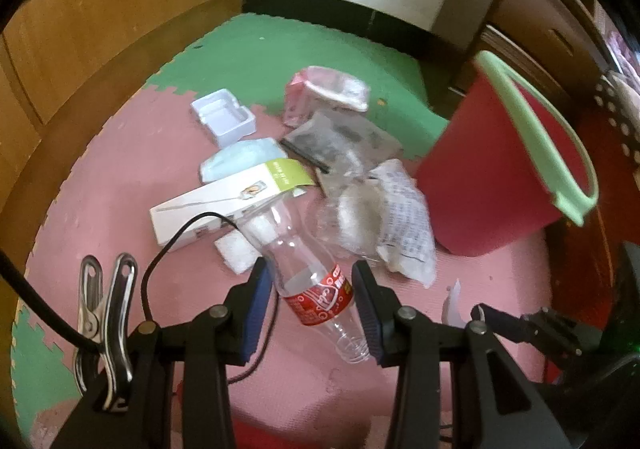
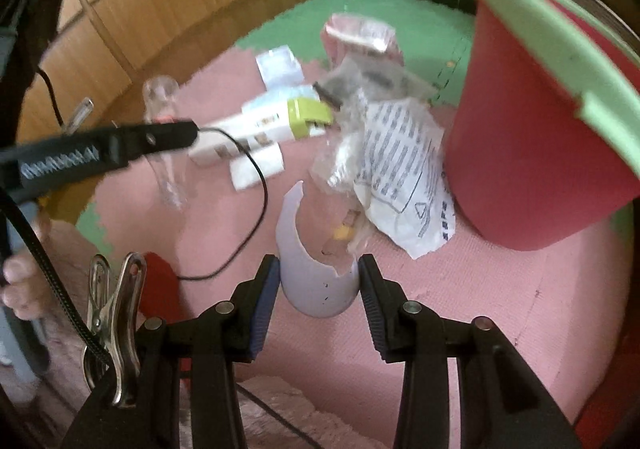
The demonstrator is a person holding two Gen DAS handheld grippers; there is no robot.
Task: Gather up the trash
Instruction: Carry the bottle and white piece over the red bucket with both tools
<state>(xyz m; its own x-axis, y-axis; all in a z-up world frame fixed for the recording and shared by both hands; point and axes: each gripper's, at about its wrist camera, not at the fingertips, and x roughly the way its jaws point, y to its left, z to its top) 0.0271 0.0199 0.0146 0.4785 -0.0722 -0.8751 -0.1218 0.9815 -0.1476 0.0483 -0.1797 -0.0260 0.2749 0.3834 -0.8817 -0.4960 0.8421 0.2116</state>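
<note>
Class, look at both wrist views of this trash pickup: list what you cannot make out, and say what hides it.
- Inside of the red bucket: both views show its outer wall and green rim only, so its contents stay unseen.
- Label text on the clear bottle: too blurred in the left wrist view.
- Lower trash in the pile: covered by the printed plastic bag.
- Broken white shell piece: identity unclear.
</note>
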